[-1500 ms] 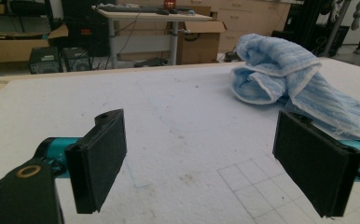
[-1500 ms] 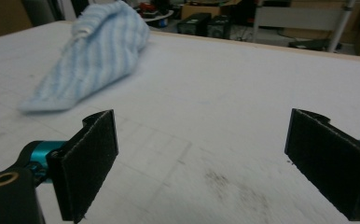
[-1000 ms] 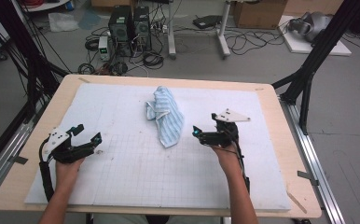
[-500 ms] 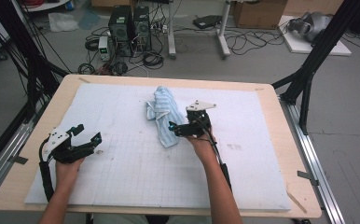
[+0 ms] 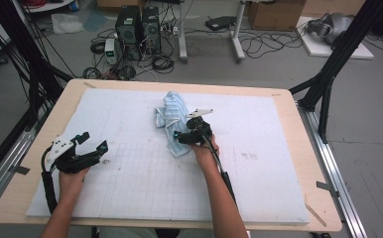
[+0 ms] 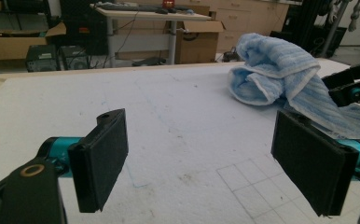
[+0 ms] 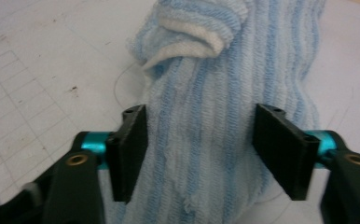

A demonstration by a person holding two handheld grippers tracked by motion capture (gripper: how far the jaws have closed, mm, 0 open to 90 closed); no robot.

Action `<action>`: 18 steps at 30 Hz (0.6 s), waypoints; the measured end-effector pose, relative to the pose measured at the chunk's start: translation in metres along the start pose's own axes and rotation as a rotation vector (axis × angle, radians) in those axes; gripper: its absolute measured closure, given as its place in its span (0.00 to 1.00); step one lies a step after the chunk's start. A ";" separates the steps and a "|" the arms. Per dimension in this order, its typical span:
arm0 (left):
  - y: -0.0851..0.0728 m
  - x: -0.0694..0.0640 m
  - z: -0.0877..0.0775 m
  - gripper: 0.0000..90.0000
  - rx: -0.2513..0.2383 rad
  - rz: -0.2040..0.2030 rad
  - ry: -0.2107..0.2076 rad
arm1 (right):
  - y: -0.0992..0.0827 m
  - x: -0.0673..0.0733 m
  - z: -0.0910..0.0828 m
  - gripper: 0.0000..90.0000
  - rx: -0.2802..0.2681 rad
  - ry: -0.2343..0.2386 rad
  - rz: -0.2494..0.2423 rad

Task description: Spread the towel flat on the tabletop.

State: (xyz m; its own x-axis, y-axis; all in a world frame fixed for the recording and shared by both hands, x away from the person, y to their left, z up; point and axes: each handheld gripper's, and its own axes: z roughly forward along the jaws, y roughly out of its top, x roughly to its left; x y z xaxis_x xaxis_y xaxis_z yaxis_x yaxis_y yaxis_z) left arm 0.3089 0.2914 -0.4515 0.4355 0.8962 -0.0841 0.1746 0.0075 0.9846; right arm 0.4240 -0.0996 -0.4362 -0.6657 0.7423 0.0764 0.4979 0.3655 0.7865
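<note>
Nearest the person, the left gripper [image 5: 88, 148] rests on the white mat [image 5: 130, 198] of the worktop, jaws spread wide on nothing. Farther in, the right gripper [image 5: 178, 136] straddles the crumpled blue striped towel [image 5: 172, 111] at its near end; its jaws have just been closing, towel between them, not yet pinched. Grasping and any spreading or folding remain undone.

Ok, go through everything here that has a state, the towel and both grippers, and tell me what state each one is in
Light blue striped terry towel: crumpled in a bunched heap on the white foam mat, not spread flat.
Right gripper: jaws astride the towel's near end, have just been closing, pads not clearly pressing yet.
Left gripper: jaws wide open, nothing between them, low over the mat, apart from the towel.
</note>
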 end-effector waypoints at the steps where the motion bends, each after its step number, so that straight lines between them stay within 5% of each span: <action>1: 0.000 0.000 0.000 0.21 0.000 0.000 0.000 | 0.000 0.000 0.000 0.50 -0.001 0.002 -0.003; 10: 0.000 0.000 0.000 0.22 0.004 -0.004 0.002 | 0.003 -0.004 -0.010 0.99 -0.019 0.005 -0.036; 17: 0.000 0.000 0.000 0.23 0.005 -0.001 0.000 | 0.008 -0.001 -0.022 0.99 -0.063 0.018 -0.057; 18: 0.000 0.000 0.000 0.23 0.004 -0.001 0.001 | 0.008 -0.001 -0.023 0.89 -0.069 0.015 -0.055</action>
State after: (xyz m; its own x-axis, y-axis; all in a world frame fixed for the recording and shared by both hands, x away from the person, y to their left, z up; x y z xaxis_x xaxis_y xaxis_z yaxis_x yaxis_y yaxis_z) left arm 0.3090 0.2913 -0.4514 0.4346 0.8966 -0.0852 0.1784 0.0070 0.9839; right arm 0.4161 -0.1103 -0.4162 -0.6993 0.7137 0.0403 0.4211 0.3657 0.8300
